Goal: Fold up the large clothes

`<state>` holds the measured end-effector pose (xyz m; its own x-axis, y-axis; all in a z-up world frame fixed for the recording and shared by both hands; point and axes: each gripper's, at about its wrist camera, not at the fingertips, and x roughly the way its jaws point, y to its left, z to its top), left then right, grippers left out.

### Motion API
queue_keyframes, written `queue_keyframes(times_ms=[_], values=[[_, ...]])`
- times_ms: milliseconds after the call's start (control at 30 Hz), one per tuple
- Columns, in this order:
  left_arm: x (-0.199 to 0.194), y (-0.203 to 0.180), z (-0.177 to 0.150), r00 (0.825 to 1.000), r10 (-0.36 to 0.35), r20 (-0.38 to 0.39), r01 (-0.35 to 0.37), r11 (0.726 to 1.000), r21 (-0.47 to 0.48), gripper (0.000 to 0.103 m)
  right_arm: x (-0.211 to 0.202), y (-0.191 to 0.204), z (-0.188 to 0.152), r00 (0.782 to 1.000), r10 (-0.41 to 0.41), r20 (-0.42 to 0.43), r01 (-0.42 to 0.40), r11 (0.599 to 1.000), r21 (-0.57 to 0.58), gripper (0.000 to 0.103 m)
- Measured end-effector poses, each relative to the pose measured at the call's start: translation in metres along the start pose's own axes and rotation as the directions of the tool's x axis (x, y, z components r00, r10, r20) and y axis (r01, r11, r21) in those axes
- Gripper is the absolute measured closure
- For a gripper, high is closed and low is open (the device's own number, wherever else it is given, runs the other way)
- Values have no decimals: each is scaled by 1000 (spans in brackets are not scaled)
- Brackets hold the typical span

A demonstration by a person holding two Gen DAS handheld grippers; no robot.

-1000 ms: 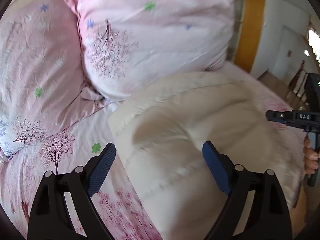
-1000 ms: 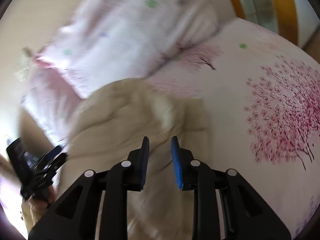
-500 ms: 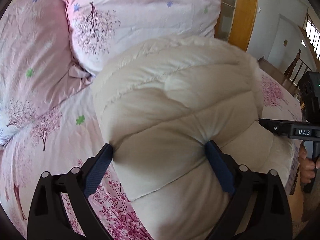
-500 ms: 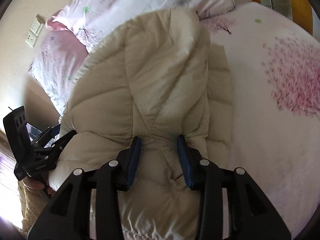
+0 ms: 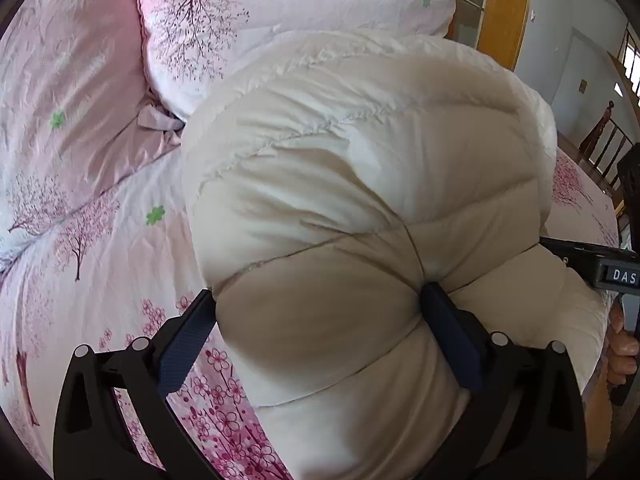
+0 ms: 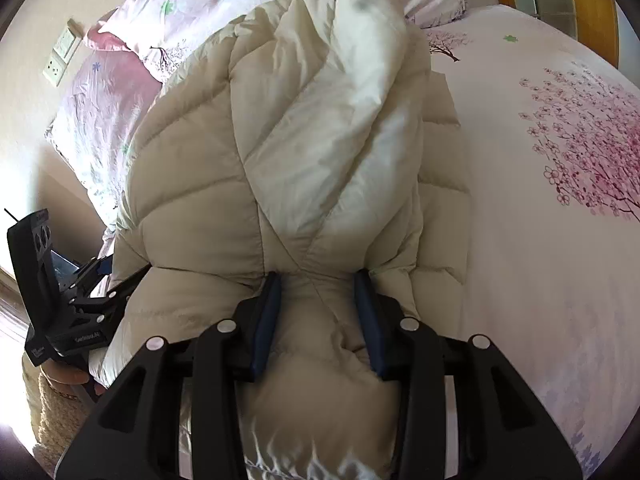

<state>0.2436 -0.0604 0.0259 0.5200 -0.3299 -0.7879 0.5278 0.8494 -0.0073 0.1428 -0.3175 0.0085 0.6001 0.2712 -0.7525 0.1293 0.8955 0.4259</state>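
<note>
— Since a second ago, both grippers have closed in on the cream puffer jacket [image 5: 360, 184], which now bulges up and fills most of each view; before, it lay lower, ahead of the fingers.

— What can't you see?

— Its far end hides behind its own bulk, and its near end drops out of frame under the tools. Sleeves and collar can't be made out.

— How do the tools stand?

— The left gripper [image 5: 316, 320] is spread wide, pads pressed into a thick quilted roll between them. The right gripper [image 6: 316, 312] is about half closed, pinching a narrower bunch of padding where seams cross.

— Which way does it run?

— From the right wrist, its long axis runs straight ahead from the fingers toward the pink floral pillows [image 6: 200, 4], lying on the blossom-print bedsheet [image 6: 540, 240]. In the left view the other gripper's handle sticks out at the right edge, half buried behind the jacket.
</note>
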Motion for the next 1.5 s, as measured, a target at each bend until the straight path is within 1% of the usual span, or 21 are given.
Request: queue_keyframes(times_ms=[67, 100, 133, 200, 233, 300, 400, 500, 567, 667, 700, 800, 967, 1133, 1200, 1233, 1300, 1333, 1400, 1433, 1500], values=[[-5, 3, 1, 1000, -22, 9, 22, 1000, -16, 1, -5, 3, -1, 1000, -18, -23, 18, 1000, -23, 61], [-11, 6, 1, 999, -42, 22, 43, 999, -31, 1, -9, 3, -1, 999, -25, -32, 24, 999, -28, 53], [-16, 10, 0, 997, -65, 32, 67, 997, -46, 1, -15, 4, 1, 999, -33, -43, 32, 999, -34, 34], [-26, 21, -3, 991, -124, 53, 128, 988, -91, 1, -29, 4, 7, 995, -99, -30, 98, 994, -42, 7], [-30, 28, -4, 987, -148, 63, 154, 981, -117, 1, -42, 2, 9, 990, -141, 11, 141, 989, -42, 5], [-35, 44, -4, 977, -195, 84, 207, 961, -183, 1, -59, -4, 16, 988, -147, 44, 148, 989, -19, 2], [-34, 68, -5, 966, -236, 105, 257, 924, -282, 1, -74, -26, 29, 989, -149, 22, 146, 985, 89, 2], [-26, 82, -5, 953, -286, 99, 302, 886, -351, 1, -65, -36, 42, 989, -134, -63, 140, 984, 112, 2], [-18, 87, -5, 937, -338, 89, 345, 855, -388, 1, -57, -36, 49, 994, -96, -57, 103, 987, 126, 2], [-9, 92, -5, 906, -413, 91, 409, 805, -430, 1, -40, -51, 57, 996, 54, -69, -41, 982, 186, 2], [-5, 93, -5, 891, -445, 90, 435, 781, -447, 1, -32, -58, 61, 990, 114, -81, -94, 971, 218, 2], [3, 92, -4, 862, -498, 91, 478, 742, -470, 1, -11, -74, 69, 973, 206, -100, -170, 943, 285, 2], [17, 84, 5, 831, -551, 81, 520, 715, -467, 1, 11, -72, 75, 961, 241, -135, -197, 941, 277, 2], [32, 76, 13, 810, -582, 68, 540, 697, -473, 1, 27, -65, 80, 943, 282, -174, -241, 944, 226, 2], [37, 76, 14, 803, -592, 65, 547, 689, -475, 1, 28, -59, 79, 941, 277, -192, -242, 952, 187, 2], [39, 75, 15, 798, -599, 66, 552, 683, -478, 1, 30, -56, 79, 930, 300, -210, -266, 948, 175, 2], [43, 75, 15, 787, -613, 68, 563, 669, -485, 1, 36, -49, 75, 891, 378, -251, -342, 923, 177, 2], [43, 75, 14, 782, -620, 70, 569, 662, -488, 1, 38, -44, 73, 880, 393, -267, -364, 919, 154, 2], [46, 74, 16, 775, -628, 72, 577, 656, -487, 3, 42, -30, 69, 866, 405, -295, -392, 914, 104, 2], [46, 74, 16, 773, -630, 73, 579, 654, -486, 4, 46, -29, 70, 858, 419, -298, -405, 908, 110, 2], [45, 77, 12, 769, -634, 79, 584, 647, -491, 6, 50, -24, 73, 855, 428, -292, -417, 903, 104, 3]])
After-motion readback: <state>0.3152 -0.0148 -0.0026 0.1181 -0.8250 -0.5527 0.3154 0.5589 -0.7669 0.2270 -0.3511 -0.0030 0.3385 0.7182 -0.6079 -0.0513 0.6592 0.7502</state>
